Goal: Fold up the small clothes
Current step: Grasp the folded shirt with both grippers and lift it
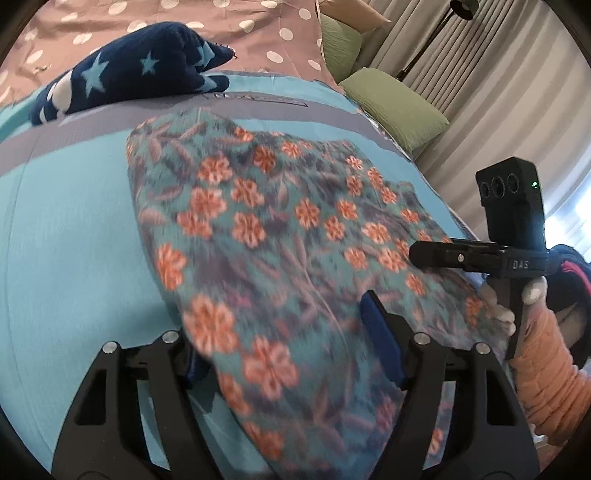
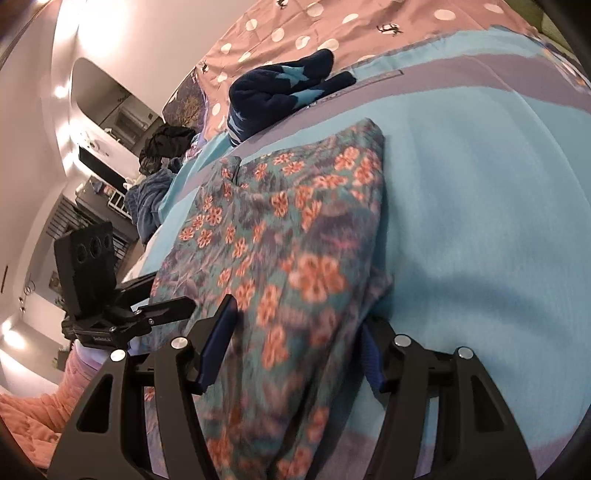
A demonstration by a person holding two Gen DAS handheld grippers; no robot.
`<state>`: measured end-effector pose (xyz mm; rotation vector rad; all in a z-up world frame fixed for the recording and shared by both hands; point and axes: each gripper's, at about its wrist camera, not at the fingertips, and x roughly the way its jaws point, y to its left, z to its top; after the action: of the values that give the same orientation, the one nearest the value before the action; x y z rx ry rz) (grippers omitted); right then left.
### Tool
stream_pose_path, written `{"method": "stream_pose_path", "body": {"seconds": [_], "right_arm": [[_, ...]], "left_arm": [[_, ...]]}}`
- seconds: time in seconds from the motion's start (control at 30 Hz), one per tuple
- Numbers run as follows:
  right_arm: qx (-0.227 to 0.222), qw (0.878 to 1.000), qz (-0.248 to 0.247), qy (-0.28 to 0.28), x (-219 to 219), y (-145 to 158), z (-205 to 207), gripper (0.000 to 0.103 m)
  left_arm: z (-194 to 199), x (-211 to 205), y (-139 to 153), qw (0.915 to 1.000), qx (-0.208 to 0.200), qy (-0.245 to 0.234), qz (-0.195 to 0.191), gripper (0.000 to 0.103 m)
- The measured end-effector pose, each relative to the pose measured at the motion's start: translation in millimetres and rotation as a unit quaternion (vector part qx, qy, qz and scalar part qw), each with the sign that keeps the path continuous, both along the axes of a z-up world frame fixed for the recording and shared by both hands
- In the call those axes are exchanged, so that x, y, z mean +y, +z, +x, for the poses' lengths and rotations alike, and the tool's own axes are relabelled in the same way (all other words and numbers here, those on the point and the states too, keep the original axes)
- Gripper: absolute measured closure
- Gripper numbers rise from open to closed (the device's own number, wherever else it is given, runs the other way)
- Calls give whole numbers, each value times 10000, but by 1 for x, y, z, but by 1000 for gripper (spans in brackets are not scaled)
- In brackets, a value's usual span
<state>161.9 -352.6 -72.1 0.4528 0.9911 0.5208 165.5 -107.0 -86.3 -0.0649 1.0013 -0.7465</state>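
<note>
A teal floral garment point(image 1: 258, 221) point(image 2: 295, 221) lies partly folded on a light-blue sheet point(image 1: 74, 221) point(image 2: 480, 184) spread over the bed. Its near part rises in a thick bunch between the fingers of both grippers. My left gripper point(image 1: 284, 332) holds the garment's left side; cloth hides its left pad. My right gripper point(image 2: 297, 317) holds the right side, with cloth filling the gap between its blue pads. Each gripper shows in the other's view: the right gripper point(image 1: 417, 256) and the left gripper point(image 2: 184, 306), both at the garment's edge. A hand in an orange sleeve point(image 1: 546, 369) carries the right gripper.
A folded navy garment with pale stars point(image 1: 129, 74) point(image 2: 280, 88) rests at the sheet's far edge. Beyond it spreads a pink dotted bedspread point(image 1: 258, 37) point(image 2: 295, 22). Green pillows point(image 1: 399, 107) and curtains point(image 1: 480, 74) line the right side. A dark heap of clothes point(image 2: 166, 147) sits far left.
</note>
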Motion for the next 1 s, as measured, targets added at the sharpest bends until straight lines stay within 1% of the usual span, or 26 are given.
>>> {"method": "stream_pose_path", "body": {"seconds": [0.03, 0.07, 0.1, 0.13, 0.2, 0.27, 0.3, 0.33, 0.4, 0.47, 0.6, 0.7, 0.8, 0.93, 1.0], "right_arm": [[-14, 10000, -56, -21, 1, 0, 1, 45], [-9, 9998, -157, -94, 2, 0, 1, 53], [2, 9997, -206, -159, 1, -1, 1, 60], [21, 9990, -327, -288, 2, 0, -1, 63], [-8, 9975, -596, -391, 9, 5, -6, 73], [-125, 9948, -920, -426, 20, 12, -11, 80], [-266, 9923, -1125, -445, 26, 20, -16, 83], [-359, 9913, -1180, -468, 28, 25, -17, 84], [-519, 9912, -1066, -583, 25, 38, -24, 85], [-626, 9909, -993, -666, 20, 47, -29, 86], [-986, 9849, -1176, -805, 16, 72, -40, 86], [-1268, 9807, -1073, -1028, 0, 96, -42, 86], [-1499, 9754, -1074, -1207, -15, 118, -38, 86], [-1898, 9645, -1224, -1364, -38, 155, -22, 86], [-2015, 9605, -1278, -1432, -48, 169, -9, 86]], "left_arm": [[2, -2, 1, 10000, -44, 13, 74, 40], [4, -5, 1, 9997, -103, 57, 190, 45], [7, -7, 2, 9993, -158, 111, 318, 57], [8, -9, 3, 9991, -174, 122, 374, 67], [9, -13, 5, 9984, -241, 113, 493, 72], [4, -19, 9, 9966, -415, 88, 700, 77], [0, -24, 14, 9948, -570, 51, 843, 81], [-2, -26, 17, 9937, -655, 36, 906, 84], [-9, -31, 29, 9912, -878, 39, 994, 86], [-13, -32, 44, 9900, -1054, 16, 941, 87], [-14, -41, 71, 9864, -1366, -108, 911, 87], [-11, -52, 97, 9826, -1596, -207, 924, 88], [-5, -70, 125, 9769, -1910, -291, 910, 88], [12, -100, 164, 9663, -2377, -364, 923, 88], [24, -113, 175, 9637, -2481, -357, 918, 88]]}}
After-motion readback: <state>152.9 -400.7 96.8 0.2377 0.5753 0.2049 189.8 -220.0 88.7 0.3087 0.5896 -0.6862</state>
